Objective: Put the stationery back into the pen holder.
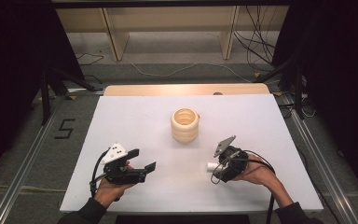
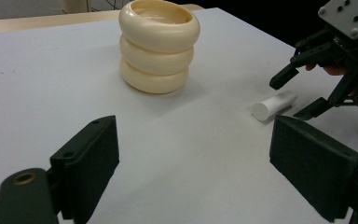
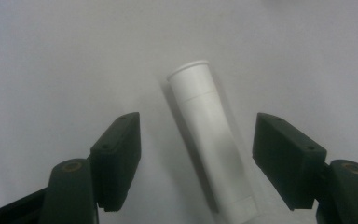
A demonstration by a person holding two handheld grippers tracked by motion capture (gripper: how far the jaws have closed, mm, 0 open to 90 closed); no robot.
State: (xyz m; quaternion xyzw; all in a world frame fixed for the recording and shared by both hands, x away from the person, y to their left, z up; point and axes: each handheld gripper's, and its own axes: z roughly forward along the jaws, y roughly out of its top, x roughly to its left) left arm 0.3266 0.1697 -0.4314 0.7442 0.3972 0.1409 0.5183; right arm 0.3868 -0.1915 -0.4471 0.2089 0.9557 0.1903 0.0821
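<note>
Right gripper [image 3: 198, 154], jaws spread, straddles a white plastic tube [image 3: 212, 144] near the white bench's [image 1: 135, 121] front edge; left gripper [image 2: 193, 172] gapes empty.

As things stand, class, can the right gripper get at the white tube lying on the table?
Probably yes: the right gripper is open with its fingers either side of the white tube, nothing between them.

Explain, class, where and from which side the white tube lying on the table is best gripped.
Grip the white tube across its straight middle, coming from above with one jaw on each long side. It lies flat on the table, so its ends offer little hold; its round sides fit the right gripper, already open astride it.
</note>
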